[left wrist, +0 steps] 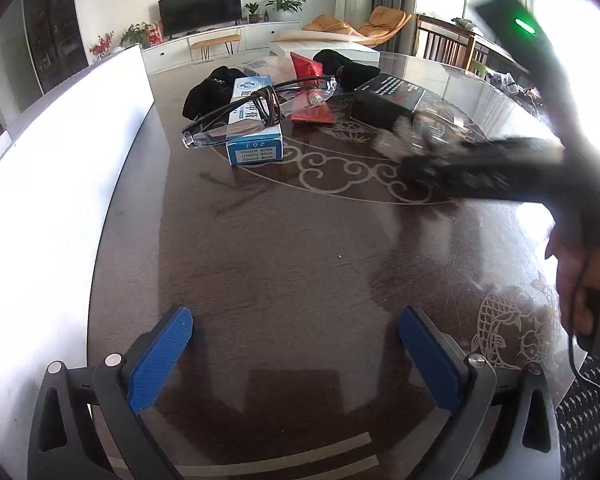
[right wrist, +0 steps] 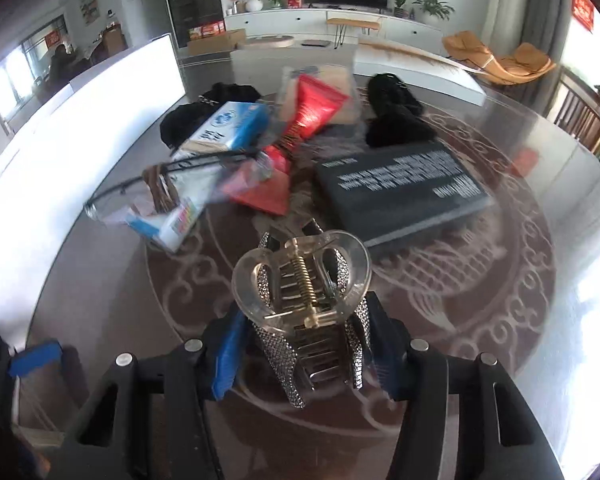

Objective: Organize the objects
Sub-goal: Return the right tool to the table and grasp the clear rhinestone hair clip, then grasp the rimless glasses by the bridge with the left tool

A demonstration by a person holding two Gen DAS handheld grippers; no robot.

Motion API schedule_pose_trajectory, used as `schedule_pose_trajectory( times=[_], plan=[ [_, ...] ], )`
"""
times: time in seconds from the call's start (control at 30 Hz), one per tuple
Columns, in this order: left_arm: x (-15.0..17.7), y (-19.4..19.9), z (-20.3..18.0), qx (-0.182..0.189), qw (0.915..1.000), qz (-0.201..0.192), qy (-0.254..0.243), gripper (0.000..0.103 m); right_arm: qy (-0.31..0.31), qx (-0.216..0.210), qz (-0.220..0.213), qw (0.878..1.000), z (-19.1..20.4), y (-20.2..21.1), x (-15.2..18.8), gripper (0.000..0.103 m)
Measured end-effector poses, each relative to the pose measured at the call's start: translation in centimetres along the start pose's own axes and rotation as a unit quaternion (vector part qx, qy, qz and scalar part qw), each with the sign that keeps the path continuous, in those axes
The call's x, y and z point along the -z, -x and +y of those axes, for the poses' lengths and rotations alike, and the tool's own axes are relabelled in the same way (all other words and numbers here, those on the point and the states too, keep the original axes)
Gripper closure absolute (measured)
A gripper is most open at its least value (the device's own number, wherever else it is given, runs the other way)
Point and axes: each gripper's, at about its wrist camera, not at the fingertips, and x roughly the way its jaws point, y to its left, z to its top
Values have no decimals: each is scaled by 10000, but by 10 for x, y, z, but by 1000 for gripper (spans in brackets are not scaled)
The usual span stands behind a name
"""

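Note:
A clear hair claw clip point(right wrist: 304, 280) with a gold spring and rhinestone sides sits between the blue pads of my right gripper point(right wrist: 306, 360), which is shut on it just above the dark patterned table point(right wrist: 480, 280). My left gripper point(left wrist: 296, 356) hangs open over bare tabletop with nothing between its fingers. In the left wrist view the right tool is a dark blur at the right, held by a hand point(left wrist: 580, 280). Further back lie a blue and white box point(left wrist: 252, 136) with clear glasses point(left wrist: 260, 108) across it, a black box point(right wrist: 404, 188) and a red tube point(right wrist: 316, 104).
A tall white panel point(left wrist: 60, 160) runs along the table's left edge. A black pouch point(left wrist: 208, 94) and black fuzzy cloth point(right wrist: 392, 116) lie behind the boxes. A brown hair tie point(right wrist: 162, 188) hangs on the glasses. Chairs stand far right.

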Motion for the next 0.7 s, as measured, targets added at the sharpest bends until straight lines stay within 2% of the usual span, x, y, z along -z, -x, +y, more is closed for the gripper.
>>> schedule_pose_trajectory(
  times=[0.2,0.33,0.37,0.43,0.53,0.6,0.7],
  plan=[
    [-3,-2,-1,-53,10000,58,54,0,-588,408,-223,9972,-60,40,61,47],
    [-13,-7,-2,-37,9995,311,35,0,-846,573,-247,9945,-97,49,75,45],
    [-17,-9,-2,-20,9991,420,11,0,-834,583,-237,9945,-105,48,74,43],
    [-26,-12,-4,45,9979,634,-122,0,-919,527,-209,9942,-112,48,77,23],
    [-50,0,-4,-133,9985,383,-374,0,-923,391,-194,9948,-114,48,79,12],
    [-71,6,-1,-276,9983,191,-484,0,-801,411,-117,9959,-111,45,78,7],
    [-105,3,4,-465,9972,7,-579,0,-738,457,-75,9962,-105,40,74,5]
  ],
)
